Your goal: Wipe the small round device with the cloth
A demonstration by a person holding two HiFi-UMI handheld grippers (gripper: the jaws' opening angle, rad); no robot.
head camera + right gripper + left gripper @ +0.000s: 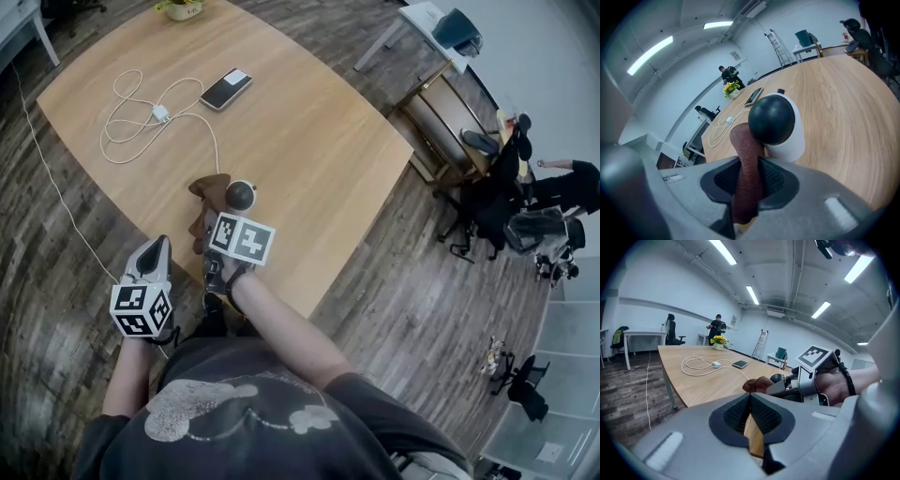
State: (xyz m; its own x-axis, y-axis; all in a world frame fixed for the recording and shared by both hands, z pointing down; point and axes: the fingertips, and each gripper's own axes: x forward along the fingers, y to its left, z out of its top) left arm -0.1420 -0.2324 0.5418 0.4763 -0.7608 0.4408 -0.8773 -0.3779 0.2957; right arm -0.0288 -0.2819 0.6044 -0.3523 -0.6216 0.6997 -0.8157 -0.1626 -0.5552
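- A wooden counter [309,141] is seen from above. Broad bare wood is left beyond and to the right of the work, and the floor is open along its near edge.
- Two hand-held grippers are shown. The right hand-held gripper [747,176] is held over the near part of the counter, its jaws pinched on the one brown cloth [746,159].
- The left hand-held gripper [751,414] is held just off the near edge, apart from the work. Its pads are pressed together at the tip with nothing between them, and only a sliver of the counter's wood is seen behind.
- The cloth is drawn up in a narrow fold from the right jaws, its long axis running away from them. Its far end is laid against the left side of the device's dark head.
- One small round device [774,123] is stood upright on its white base near the counter's near edge, just ahead of the right jaws, with its dark rounded head turned toward them.
- One white cable [131,127] is looped at the far left of the counter, well apart from the device, with one white charger [160,114] on it.
- One phone [226,89] is laid flat just beyond the cable.
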